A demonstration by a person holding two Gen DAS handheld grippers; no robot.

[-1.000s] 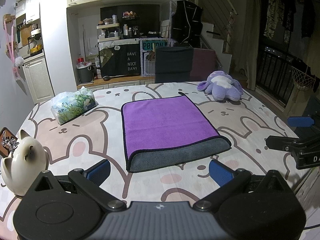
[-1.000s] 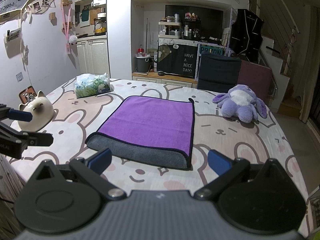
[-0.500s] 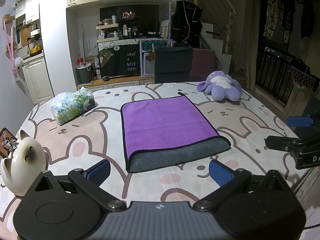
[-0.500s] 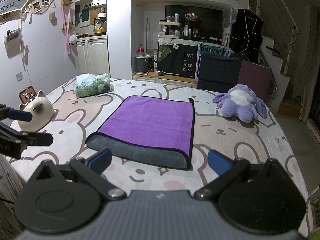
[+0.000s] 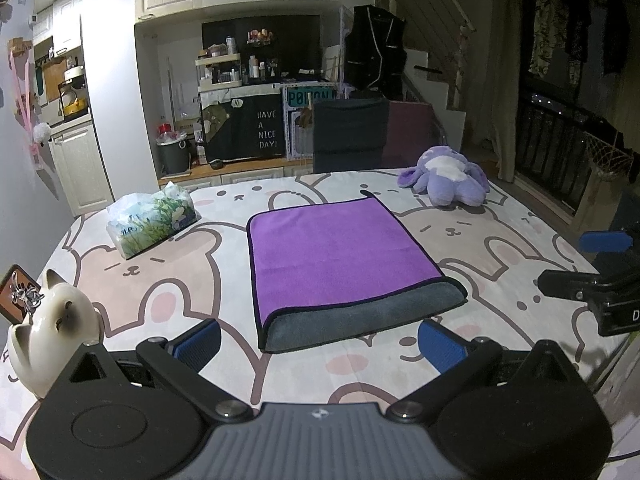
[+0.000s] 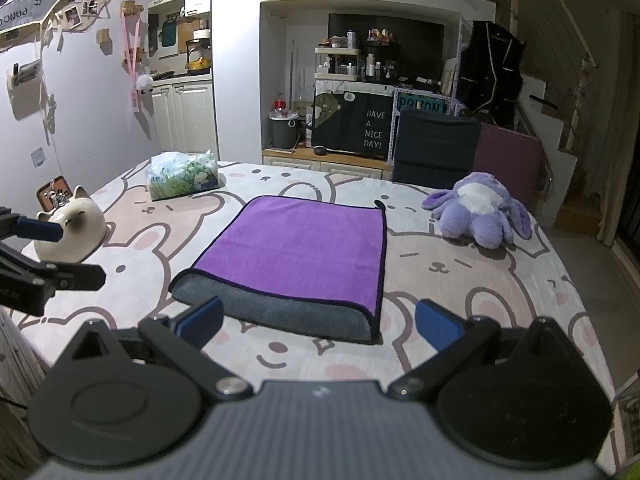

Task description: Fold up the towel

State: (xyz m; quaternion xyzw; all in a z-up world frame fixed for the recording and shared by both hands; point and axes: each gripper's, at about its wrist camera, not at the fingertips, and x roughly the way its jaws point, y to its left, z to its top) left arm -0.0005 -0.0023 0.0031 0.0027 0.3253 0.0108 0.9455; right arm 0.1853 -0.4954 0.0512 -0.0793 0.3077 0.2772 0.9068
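With both sets of fingers spread wide and holding nothing, the left claw and right claw hover at the near edge of the bench. Just ahead of each lies the towel, folded once, purple face up with its grey fold nearest the fingertips, not touched by either. Left of the left claw sits a cat figurine; further out on that side, a tissue pack. Beyond the towel to the right rests a purple plush toy, well apart. Nothing lies between claws and towel.
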